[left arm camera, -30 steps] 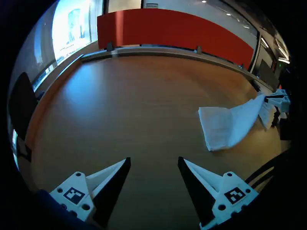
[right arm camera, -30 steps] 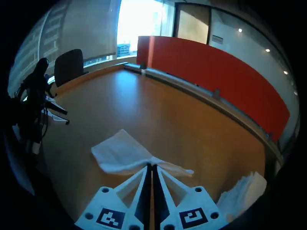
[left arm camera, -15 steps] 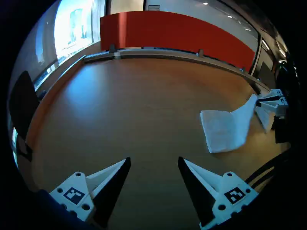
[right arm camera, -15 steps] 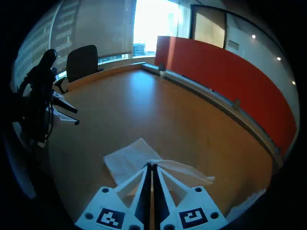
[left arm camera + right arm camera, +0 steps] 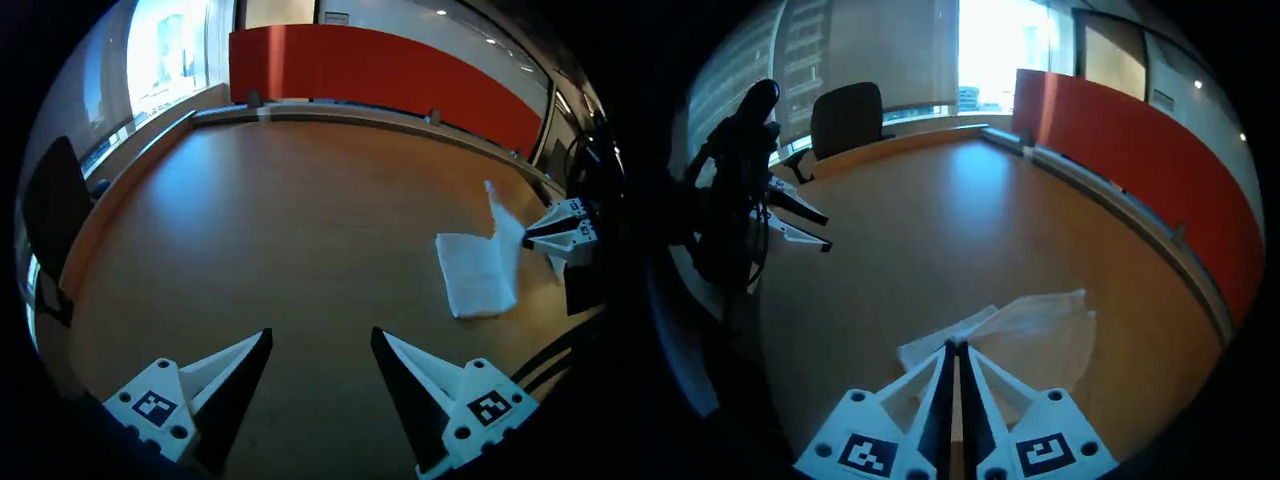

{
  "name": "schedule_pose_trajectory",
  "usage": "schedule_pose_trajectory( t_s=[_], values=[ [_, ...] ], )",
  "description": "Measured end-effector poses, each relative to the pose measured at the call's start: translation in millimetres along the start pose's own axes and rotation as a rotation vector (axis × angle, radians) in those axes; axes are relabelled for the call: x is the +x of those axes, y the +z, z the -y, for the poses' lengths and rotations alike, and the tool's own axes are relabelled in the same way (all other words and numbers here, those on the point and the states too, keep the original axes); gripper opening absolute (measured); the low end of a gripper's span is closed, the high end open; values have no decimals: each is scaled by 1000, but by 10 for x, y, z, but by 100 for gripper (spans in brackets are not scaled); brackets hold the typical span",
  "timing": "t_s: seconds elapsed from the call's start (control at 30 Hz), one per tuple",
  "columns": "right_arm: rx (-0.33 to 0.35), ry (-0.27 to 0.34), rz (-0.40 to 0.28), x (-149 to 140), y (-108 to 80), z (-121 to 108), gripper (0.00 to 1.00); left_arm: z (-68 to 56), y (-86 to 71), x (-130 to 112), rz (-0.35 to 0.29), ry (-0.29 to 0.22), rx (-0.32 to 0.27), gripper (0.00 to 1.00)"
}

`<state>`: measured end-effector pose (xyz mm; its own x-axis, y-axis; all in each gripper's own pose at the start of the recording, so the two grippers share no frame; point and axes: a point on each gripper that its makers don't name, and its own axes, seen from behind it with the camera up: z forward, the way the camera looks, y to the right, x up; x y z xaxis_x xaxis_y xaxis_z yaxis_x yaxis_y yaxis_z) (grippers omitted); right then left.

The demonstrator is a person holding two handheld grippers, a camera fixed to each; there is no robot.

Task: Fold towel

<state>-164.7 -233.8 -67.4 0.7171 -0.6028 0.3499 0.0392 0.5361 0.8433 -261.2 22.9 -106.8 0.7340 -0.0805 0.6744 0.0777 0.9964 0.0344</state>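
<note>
- Your right gripper [image 5: 954, 350] has raised one edge of the towel [image 5: 478, 276] upright, jaws pinching it; the rest lies flat on the table [image 5: 280, 200].
- Your left gripper [image 5: 321, 334] hovers, jaws apart.
- A chair [image 5: 846, 120] stands far left.

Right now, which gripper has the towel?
The right gripper: its jaws are shut on a raised edge of the white towel. The left gripper has its jaws open above the table, well apart from the towel.
</note>
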Motion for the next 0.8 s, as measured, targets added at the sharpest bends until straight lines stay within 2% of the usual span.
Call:
schedule_pose_trajectory(
  t_s=[0.03,0.17,0.23,0.57,0.8],
  values=[
    [-1,3,6,-20,13,1,17,19,-1,-7,1,-2,2,91],
    [-2,22,28,-100,36,4,53,81,-4,-30,5,-8,9,91],
    [-6,31,33,-130,26,-7,64,92,-3,-34,5,-8,9,91],
    [-51,64,53,-317,-38,-85,70,63,7,-1,0,2,-1,91],
    [-70,102,92,-611,-44,-72,73,31,7,-10,1,5,-5,91]
  ],
)
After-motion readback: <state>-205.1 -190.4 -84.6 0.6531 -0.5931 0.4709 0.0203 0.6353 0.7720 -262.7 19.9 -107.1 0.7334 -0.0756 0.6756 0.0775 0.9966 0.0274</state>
